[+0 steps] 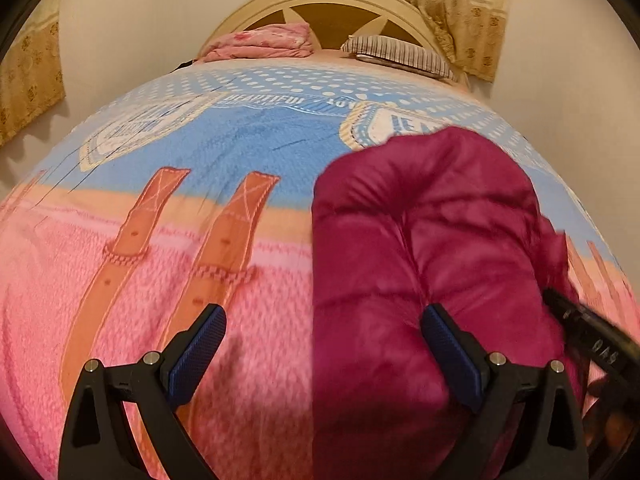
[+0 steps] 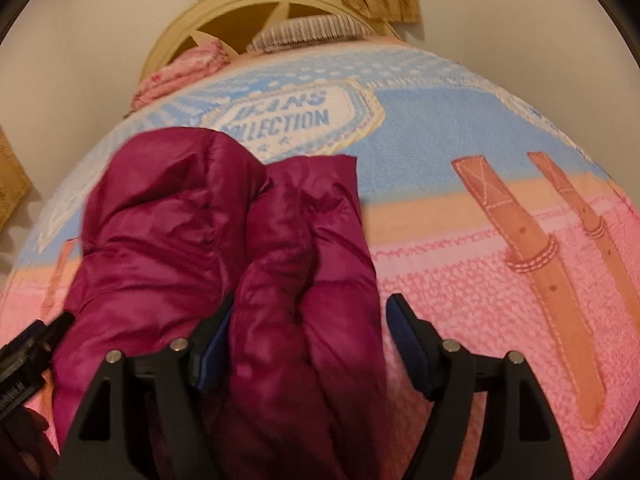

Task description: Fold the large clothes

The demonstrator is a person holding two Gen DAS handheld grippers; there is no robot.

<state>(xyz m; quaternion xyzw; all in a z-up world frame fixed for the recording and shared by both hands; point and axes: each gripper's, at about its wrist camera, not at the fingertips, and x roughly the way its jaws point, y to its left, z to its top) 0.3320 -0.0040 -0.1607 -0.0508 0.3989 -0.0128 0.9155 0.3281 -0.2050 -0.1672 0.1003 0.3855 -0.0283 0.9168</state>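
A magenta puffer jacket (image 1: 432, 240) lies bunched and folded on the bed's pink and blue blanket (image 1: 160, 240). My left gripper (image 1: 324, 340) is open and straddles the jacket's left edge. One of its fingers hangs over the blanket and the other over the jacket, and neither pad presses on anything. In the right wrist view the jacket (image 2: 224, 232) fills the lower middle. My right gripper (image 2: 310, 332) is open with a thick fold of the jacket between its fingers; its right pad stands just off the fabric. Each view shows the other gripper, dark at the frame's edge, beside the jacket.
A cream headboard (image 1: 332, 4) stands at the bed's far end, with a folded pink cover (image 1: 260, 42) and a striped pillow (image 1: 400, 54) before it. Patterned curtains (image 1: 452, 8) hang behind on the right. Bare blanket (image 2: 500, 300) stretches to the jacket's right.
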